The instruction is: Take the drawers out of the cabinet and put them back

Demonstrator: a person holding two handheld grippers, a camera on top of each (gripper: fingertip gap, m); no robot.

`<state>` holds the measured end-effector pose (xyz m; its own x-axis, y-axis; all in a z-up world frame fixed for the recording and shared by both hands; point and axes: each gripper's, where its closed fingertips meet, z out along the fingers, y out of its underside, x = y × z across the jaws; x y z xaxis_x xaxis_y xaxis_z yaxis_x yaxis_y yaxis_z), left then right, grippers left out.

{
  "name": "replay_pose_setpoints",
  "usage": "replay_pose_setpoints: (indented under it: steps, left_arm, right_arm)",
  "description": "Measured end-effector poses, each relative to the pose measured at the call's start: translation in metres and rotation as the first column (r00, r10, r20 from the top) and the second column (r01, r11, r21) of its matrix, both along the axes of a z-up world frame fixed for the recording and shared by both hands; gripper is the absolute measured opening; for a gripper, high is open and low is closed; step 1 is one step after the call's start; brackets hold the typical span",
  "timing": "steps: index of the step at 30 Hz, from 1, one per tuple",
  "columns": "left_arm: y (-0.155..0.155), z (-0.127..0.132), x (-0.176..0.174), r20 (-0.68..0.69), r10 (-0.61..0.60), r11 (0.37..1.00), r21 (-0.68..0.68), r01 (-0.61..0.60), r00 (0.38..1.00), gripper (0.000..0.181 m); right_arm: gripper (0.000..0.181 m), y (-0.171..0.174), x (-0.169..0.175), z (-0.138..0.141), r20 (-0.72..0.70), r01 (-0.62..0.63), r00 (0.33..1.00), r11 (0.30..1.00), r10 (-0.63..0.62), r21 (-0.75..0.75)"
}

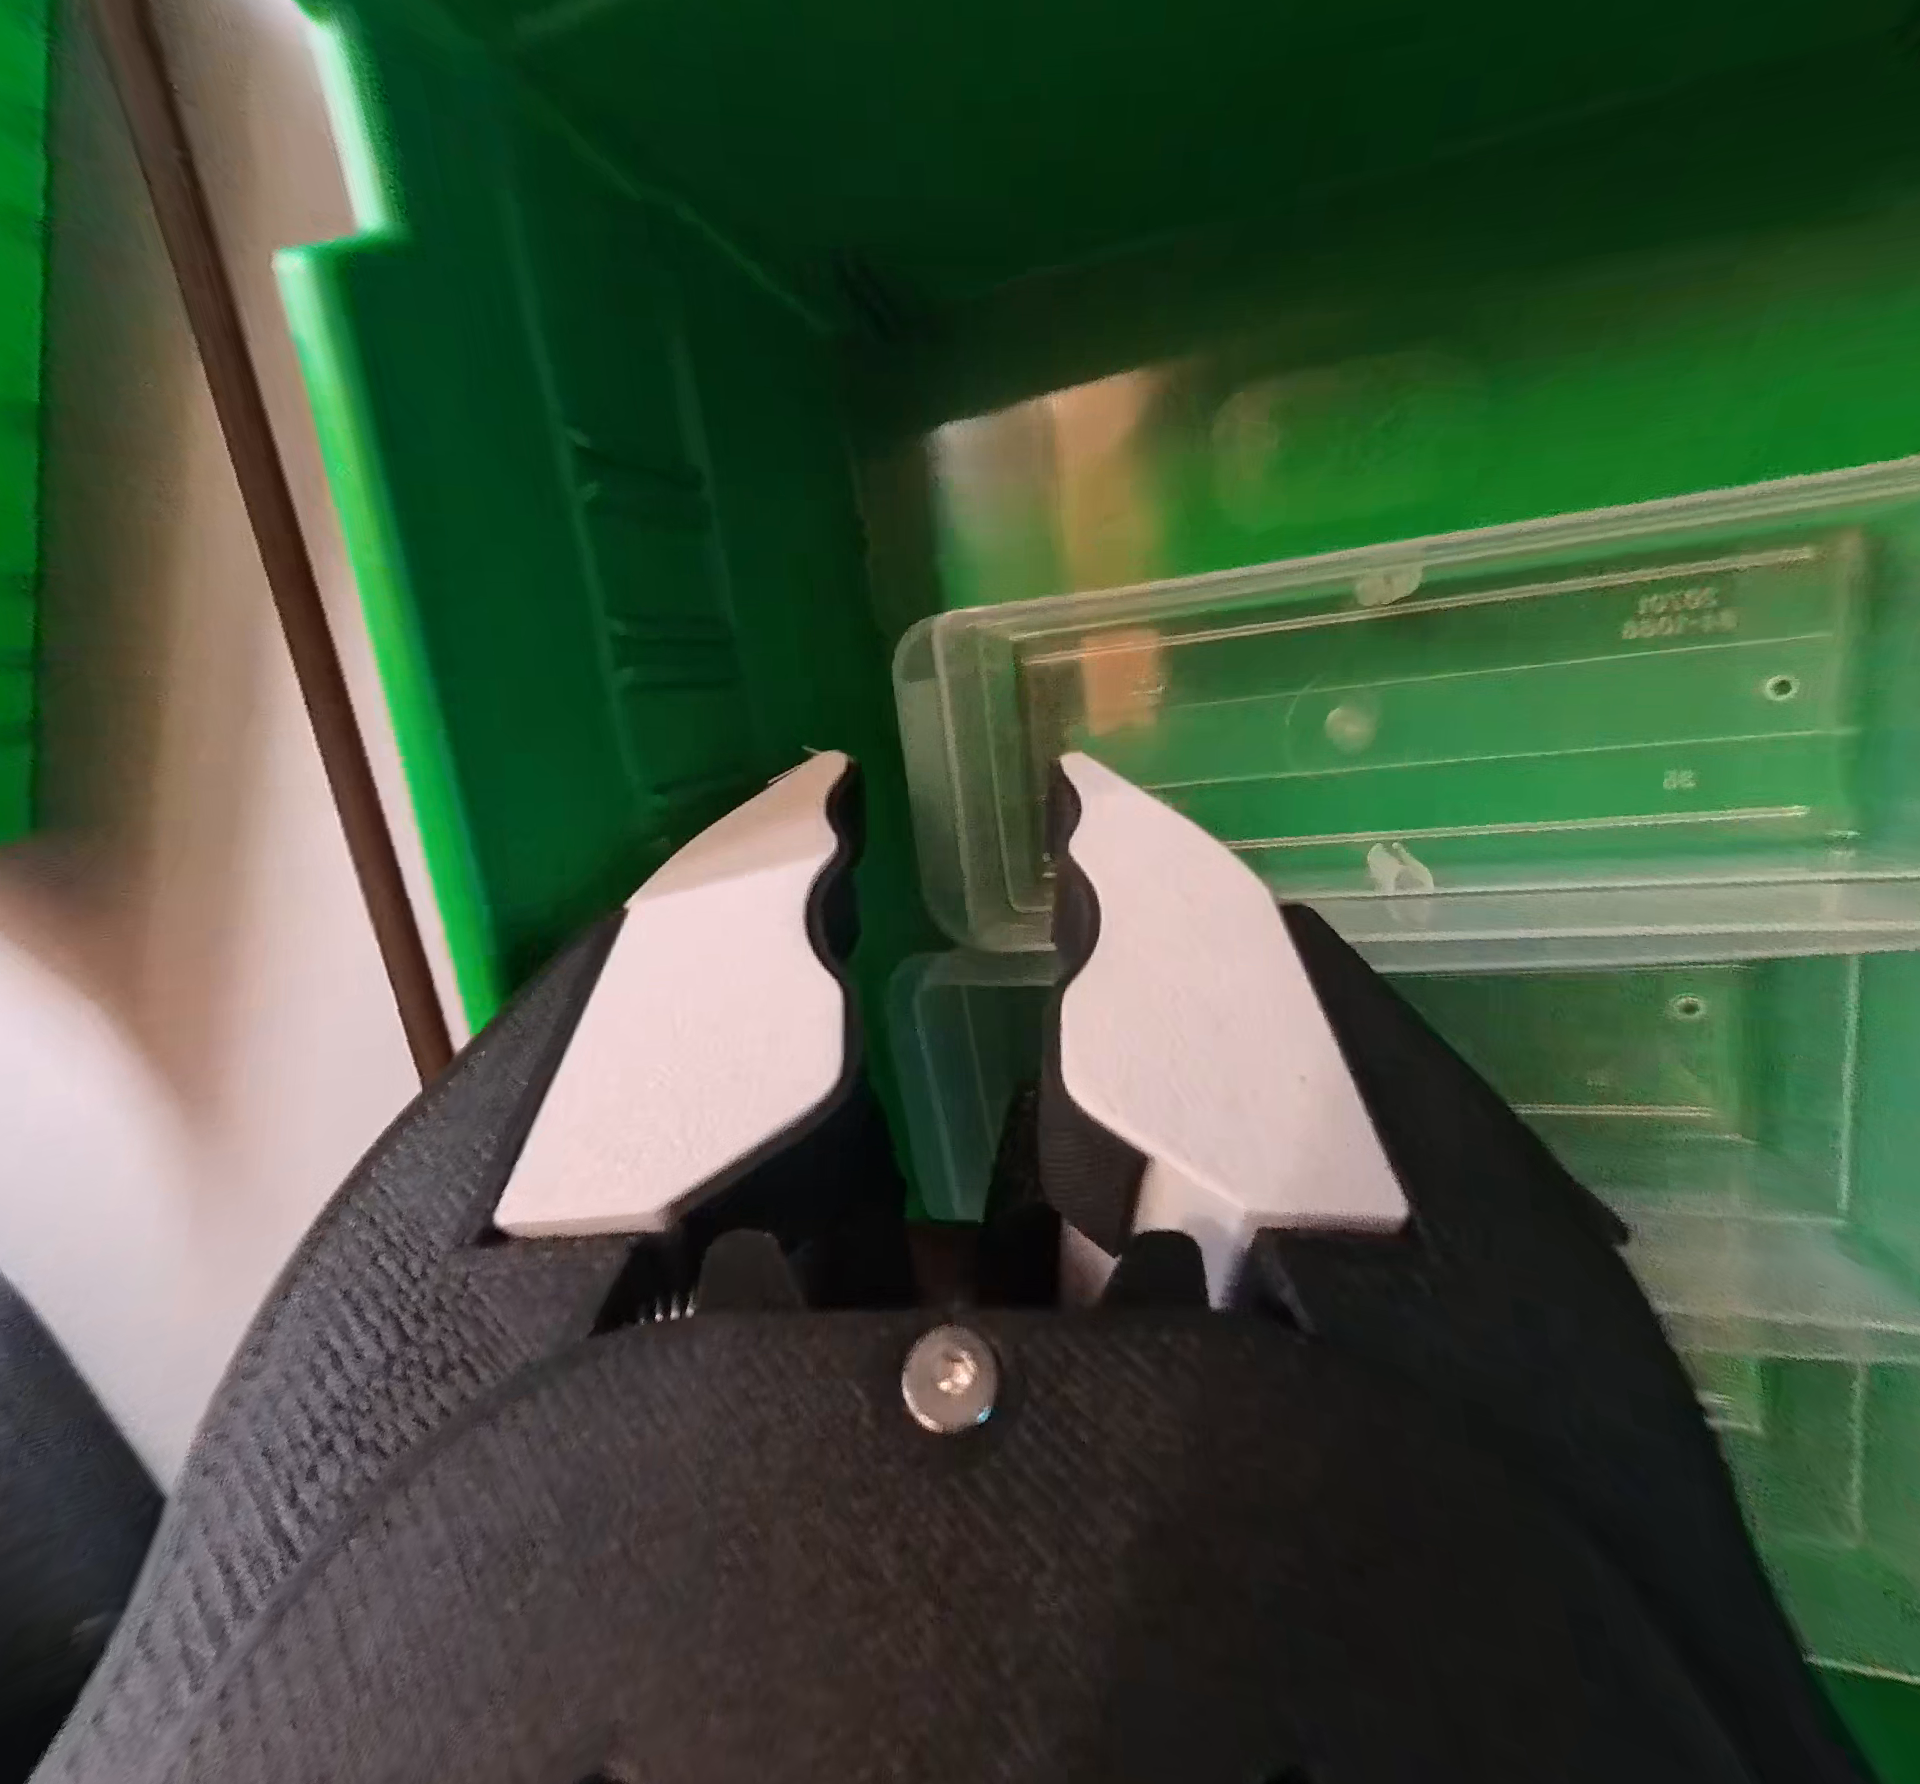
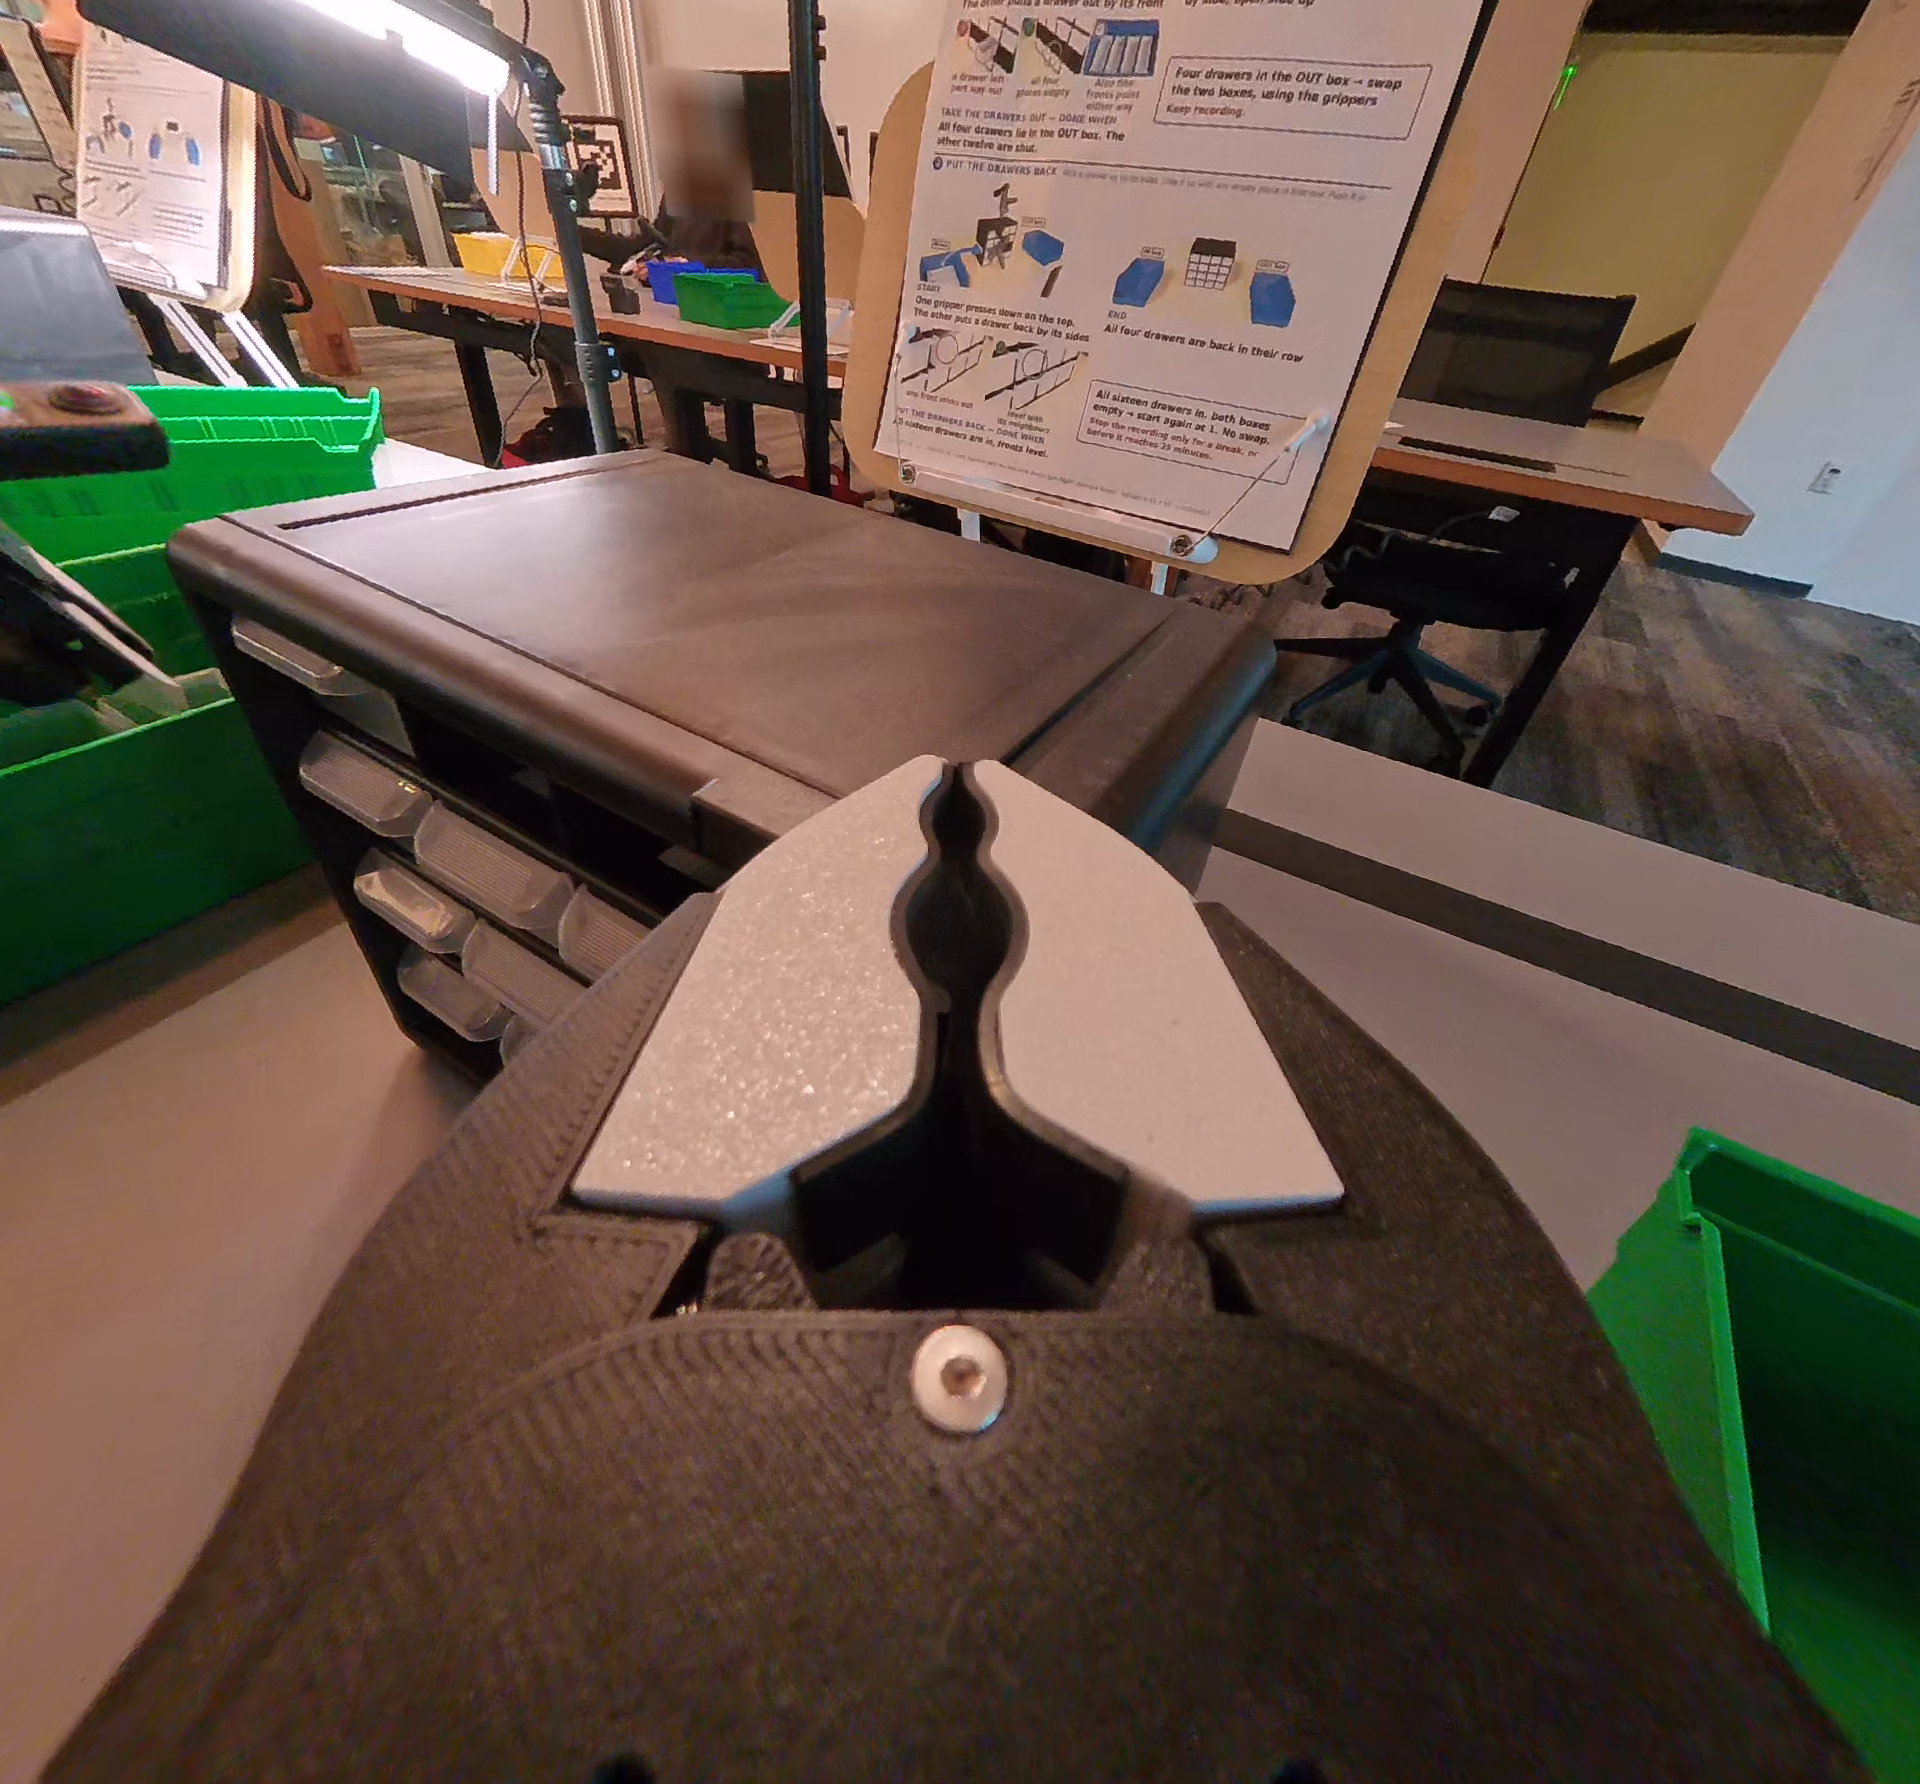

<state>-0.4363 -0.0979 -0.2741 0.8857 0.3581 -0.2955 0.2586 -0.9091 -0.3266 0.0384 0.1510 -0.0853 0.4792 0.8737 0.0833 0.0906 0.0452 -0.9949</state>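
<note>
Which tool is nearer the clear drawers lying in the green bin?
Left. The left tool is open right at the clear drawers; the right tool is shut above the black cabinet.

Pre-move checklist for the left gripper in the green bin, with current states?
1. Left gripper open: ok, there is a clear gap between the fingertips.
2. Clear drawer lying in the green bin: ok.
3. Drawer wall between the left fingers: cannot tell; the view is blurred, and the corner seems level with the tips.
4. Right gripper shut and empty: ok.
5. Right gripper pressing on the cabinet top: cannot tell; contact is hidden behind the fingers.
6. Empty slot in the cabinet front: ok, dark gaps show in the upper row.
</note>
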Motion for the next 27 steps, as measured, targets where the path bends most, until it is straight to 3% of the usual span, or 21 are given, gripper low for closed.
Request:
replay_pose_setpoints:
  steps: [4,7,13,16,19,22,25,27]
  left_arm:
    - [-0.002,-0.01,-0.004,-0.01,0.012,1.0,-0.027,-0.012,1.0,0.02]
    - [0.006,0.002,-0.003,-0.024,0.005,0.998,0.066,-0.004,1.0,0.017]
    - [0.01,0.058,-0.005,-0.114,0.038,0.956,0.295,-0.003,0.993,0.014]
    - [0.005,0.092,-0.005,-0.155,0.084,0.899,0.437,-0.008,0.984,0.014]
    - [-0.004,0.127,0.001,-0.184,0.144,0.796,0.605,-0.003,0.972,0.014]
    - [-0.002,0.159,0.031,-0.202,0.118,0.619,0.78,0.087,0.972,0.013]
    - [0.005,0.176,0.082,-0.185,0.029,0.448,0.881,0.153,0.982,0.013]
    - [0.012,0.18,0.117,-0.16,-0.055,0.366,0.915,0.169,0.986,0.013]
  right_arm:
    - [0.001,0.0,0.0,0.0,-0.002,-0.001,1.0,1.0,0.001,0.001]
    - [0.001,0.0,0.0,0.0,0.002,-0.003,1.0,1.0,0.003,0.001]
    - [0.001,0.0,0.0,0.0,-0.004,0.002,1.0,1.0,-0.002,0.001]
    - [0.001,0.0,0.0,0.0,-0.004,0.007,1.0,1.0,-0.007,0.001]
    - [0.001,0.0,0.0,0.0,-0.009,0.008,1.0,1.0,-0.008,0.008]
    - [0.004,-0.001,0.0,0.001,-0.044,0.003,0.999,1.0,-0.001,0.028]
    - [0.043,-0.008,0.0,0.003,-0.099,-0.052,0.993,0.998,0.056,0.046]
    - [0.072,-0.022,-0.002,0.004,-0.127,-0.114,0.984,0.991,0.122,0.068]
